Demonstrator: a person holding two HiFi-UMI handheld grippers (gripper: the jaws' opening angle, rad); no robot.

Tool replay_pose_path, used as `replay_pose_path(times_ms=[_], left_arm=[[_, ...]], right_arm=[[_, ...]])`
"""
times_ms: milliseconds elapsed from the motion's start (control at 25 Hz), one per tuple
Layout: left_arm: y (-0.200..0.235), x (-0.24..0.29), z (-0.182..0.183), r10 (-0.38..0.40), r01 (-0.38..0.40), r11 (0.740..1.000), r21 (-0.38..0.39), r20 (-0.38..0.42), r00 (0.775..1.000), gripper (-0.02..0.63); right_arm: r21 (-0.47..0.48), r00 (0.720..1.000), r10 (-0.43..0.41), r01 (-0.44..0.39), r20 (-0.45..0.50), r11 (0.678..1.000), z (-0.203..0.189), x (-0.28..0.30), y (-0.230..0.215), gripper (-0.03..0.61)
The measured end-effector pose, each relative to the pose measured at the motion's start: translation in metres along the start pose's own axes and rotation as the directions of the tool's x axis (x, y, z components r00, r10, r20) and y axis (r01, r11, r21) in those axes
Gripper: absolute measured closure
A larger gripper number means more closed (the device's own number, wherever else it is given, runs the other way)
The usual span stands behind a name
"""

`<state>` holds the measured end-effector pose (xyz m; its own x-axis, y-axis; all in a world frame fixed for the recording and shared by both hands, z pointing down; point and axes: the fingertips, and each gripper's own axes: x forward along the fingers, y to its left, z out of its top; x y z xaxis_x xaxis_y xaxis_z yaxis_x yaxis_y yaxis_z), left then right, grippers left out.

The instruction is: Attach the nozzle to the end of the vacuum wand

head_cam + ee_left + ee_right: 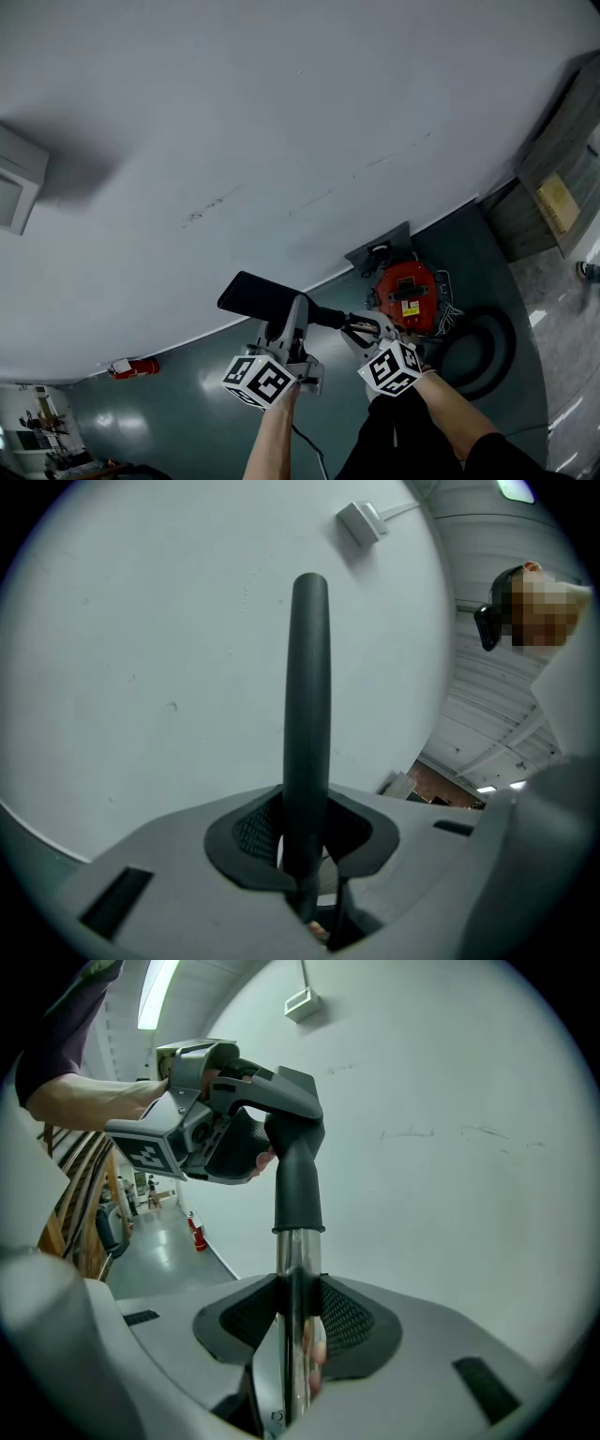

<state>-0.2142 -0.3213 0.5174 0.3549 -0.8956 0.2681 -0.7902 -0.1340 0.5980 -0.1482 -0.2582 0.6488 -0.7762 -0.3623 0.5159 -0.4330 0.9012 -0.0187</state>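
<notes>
The black floor nozzle (267, 302) is held up in front of the white wall. My left gripper (292, 330) is shut on it; in the left gripper view the nozzle (309, 705) rises edge-on from between the pads of the left gripper (302, 847). My right gripper (364, 330) is shut on the chrome vacuum wand (298, 1274), which stands upright between the jaws of the right gripper (296, 1321). The nozzle's black neck (298, 1185) sits over the wand's top end, its collar against the chrome. In the right gripper view the left gripper (230, 1124) grips the nozzle head.
A red vacuum canister (405, 295) stands on the floor by the wall, with a black hose (486, 345) coiled beside it. A red fire extinguisher (131, 368) lies further left. A wooden cabinet (553, 187) stands at right.
</notes>
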Motion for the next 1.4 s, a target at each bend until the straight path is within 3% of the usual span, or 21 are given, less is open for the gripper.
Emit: replay_pose_path(times_ms=[160, 320, 520, 760, 1000, 1200, 1400], left_arm=[[0.000, 0.001, 0.001, 0.002, -0.002, 1.000, 0.003, 0.009, 1.000, 0.529], [-0.012, 0.002, -0.004, -0.002, 0.003, 0.996, 0.091, -0.011, 1.000, 0.528], [0.000, 0.003, -0.005, -0.021, 0.021, 1.000, -0.010, 0.011, 1.000, 0.526], [-0.001, -0.005, -0.008, 0.029, -0.032, 0.998, 0.047, 0.076, 0.997, 0.526], [0.003, 0.001, -0.008, -0.026, 0.024, 0.999, 0.045, 0.048, 0.999, 0.523], [0.001, 0.002, -0.015, -0.029, 0.027, 0.998, 0.059, 0.023, 0.999, 0.516], [0.004, -0.003, -0.018, -0.006, 0.005, 0.998, 0.062, 0.007, 1.000, 0.449]], right_arm=[[-0.010, 1.000, 0.009, -0.009, -0.006, 1.000, 0.000, 0.001, 0.001, 0.431], [-0.012, 1.000, 0.016, -0.016, -0.011, 1.000, 0.000, 0.001, 0.002, 0.431], [0.010, 1.000, 0.023, -0.023, -0.003, 1.000, 0.000, 0.002, 0.002, 0.431], [0.009, 1.000, 0.020, -0.020, -0.015, 1.000, -0.002, 0.006, 0.004, 0.431], [0.046, 0.999, 0.040, -0.039, -0.024, 0.998, -0.001, 0.011, 0.002, 0.430], [0.142, 0.997, 0.076, -0.072, -0.021, 0.987, -0.008, 0.004, 0.003, 0.397], [0.166, 0.999, 0.046, -0.044, -0.011, 0.985, -0.013, -0.014, -0.006, 0.380]])
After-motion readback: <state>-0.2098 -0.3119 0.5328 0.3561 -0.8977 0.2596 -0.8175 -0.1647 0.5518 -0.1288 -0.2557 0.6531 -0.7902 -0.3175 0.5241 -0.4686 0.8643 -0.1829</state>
